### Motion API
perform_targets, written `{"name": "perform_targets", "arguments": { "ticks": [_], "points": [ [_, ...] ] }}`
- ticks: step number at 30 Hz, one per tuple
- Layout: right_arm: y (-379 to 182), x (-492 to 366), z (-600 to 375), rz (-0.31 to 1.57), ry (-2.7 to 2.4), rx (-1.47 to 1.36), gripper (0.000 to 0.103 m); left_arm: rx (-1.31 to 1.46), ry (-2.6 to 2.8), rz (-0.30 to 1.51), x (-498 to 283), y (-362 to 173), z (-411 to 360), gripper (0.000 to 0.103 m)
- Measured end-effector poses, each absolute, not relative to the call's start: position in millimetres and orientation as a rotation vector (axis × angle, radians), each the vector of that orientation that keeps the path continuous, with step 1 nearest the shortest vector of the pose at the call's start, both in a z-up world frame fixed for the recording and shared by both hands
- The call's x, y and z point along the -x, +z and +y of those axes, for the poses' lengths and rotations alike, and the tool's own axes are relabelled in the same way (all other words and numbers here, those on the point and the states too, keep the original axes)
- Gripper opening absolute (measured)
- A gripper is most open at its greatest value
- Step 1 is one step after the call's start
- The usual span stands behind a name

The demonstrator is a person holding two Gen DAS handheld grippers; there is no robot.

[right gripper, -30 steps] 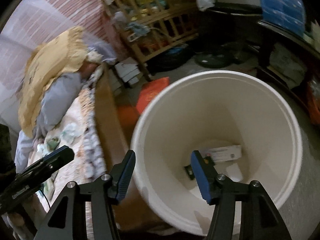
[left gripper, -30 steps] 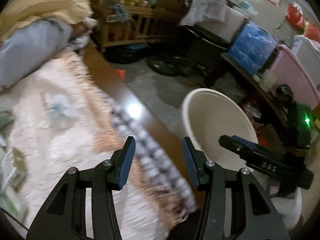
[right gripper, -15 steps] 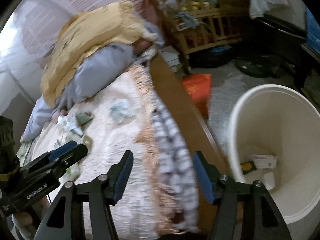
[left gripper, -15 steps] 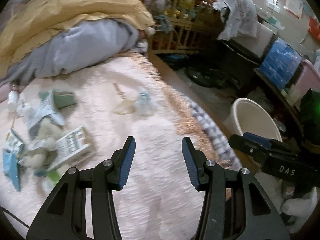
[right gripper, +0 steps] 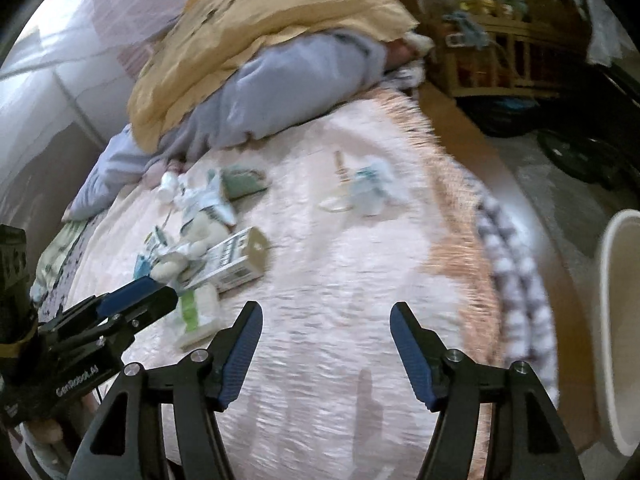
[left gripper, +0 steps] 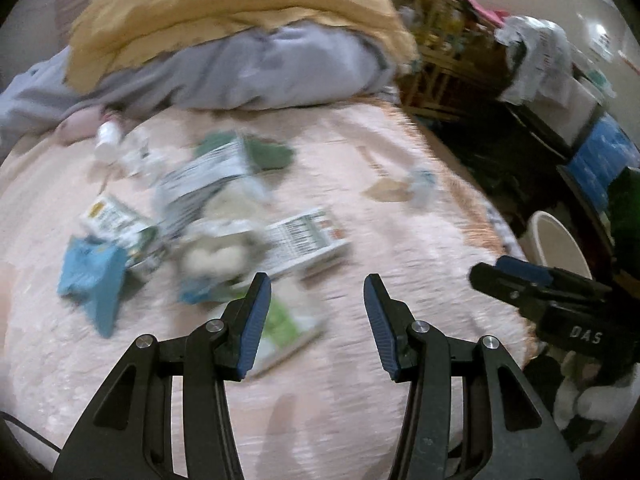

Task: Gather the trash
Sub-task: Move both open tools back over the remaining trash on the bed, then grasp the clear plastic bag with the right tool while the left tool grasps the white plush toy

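**Both claws swung from the bin to the littered bed**

A second earlier both wrist views looked at the white bin, the right one straight down into it. Both claws had since swept across to the bed, and the bin (right gripper: 618,320) had slid to the right edge of the right wrist view and shrunk to a sliver at the right of the left wrist view. The left claw (left gripper: 316,320) kept the same gap throughout, its jaws apart with nothing between them. The right claw (right gripper: 326,350) stood wider than a second before, also apart and empty, over bare pink blanket (right gripper: 340,280).

The trash lay on the blanket in a loose heap ahead and to the left of both claws: a printed carton (left gripper: 304,244), a blue packet (left gripper: 94,280), a green-and-white pack (left gripper: 284,328) just beside the left claw's left finger, a dark green pouch (left gripper: 268,154) and a small white bottle (left gripper: 107,140). A crumpled wrapper (right gripper: 370,188) lay apart, nearer the fringed edge of the bed.

The left view was blurred by motion, so labels could not be read. Only the right view showed the checked cloth (right gripper: 516,280) hanging over the bed's side and the wooden bed rail (right gripper: 472,128). Only the left view showed the blue crate (left gripper: 600,156) by the wall.
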State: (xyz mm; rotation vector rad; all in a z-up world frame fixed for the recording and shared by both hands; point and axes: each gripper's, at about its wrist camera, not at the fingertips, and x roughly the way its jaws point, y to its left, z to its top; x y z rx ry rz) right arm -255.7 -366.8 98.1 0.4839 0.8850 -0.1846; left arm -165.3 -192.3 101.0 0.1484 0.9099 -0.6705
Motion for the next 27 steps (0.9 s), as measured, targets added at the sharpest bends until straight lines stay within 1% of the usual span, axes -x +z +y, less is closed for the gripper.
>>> {"name": "perform_targets", "arguments": {
  "ticks": [8,11,13,22,25,26,27],
  "points": [
    [92.4,231.6,-356.7,0.893,-0.176,-0.455,0.064,-0.076,-0.552,0.952,133.2,83.5,-137.1,0.047],
    [90.9,222.3,-368.3,0.886,-0.215,-0.441,0.069,-0.03,-0.541,0.974,122.8,76.9,-121.4,0.047],
    [89.8,213.9,-380.1,0.879,-0.248,-0.429,0.069,-0.008,-0.546,0.984,117.5,74.9,-115.8,0.047],
    [84.2,170.1,-425.7,0.846,-0.328,-0.399,0.069,0.025,-0.629,0.996,108.2,78.2,-123.4,0.047],
    [77.7,156.8,-428.9,0.854,-0.322,-0.381,0.069,0.038,-0.629,0.998,100.1,78.8,-130.8,0.05],
    [75.3,153.7,-429.2,0.858,-0.314,-0.38,0.066,0.041,-0.63,1.0,97.1,78.4,-134.4,0.05],
    [72.3,150.7,-429.0,0.861,-0.304,-0.378,0.059,0.042,-0.631,1.0,94.2,77.9,-137.9,0.05]
  ]
}}
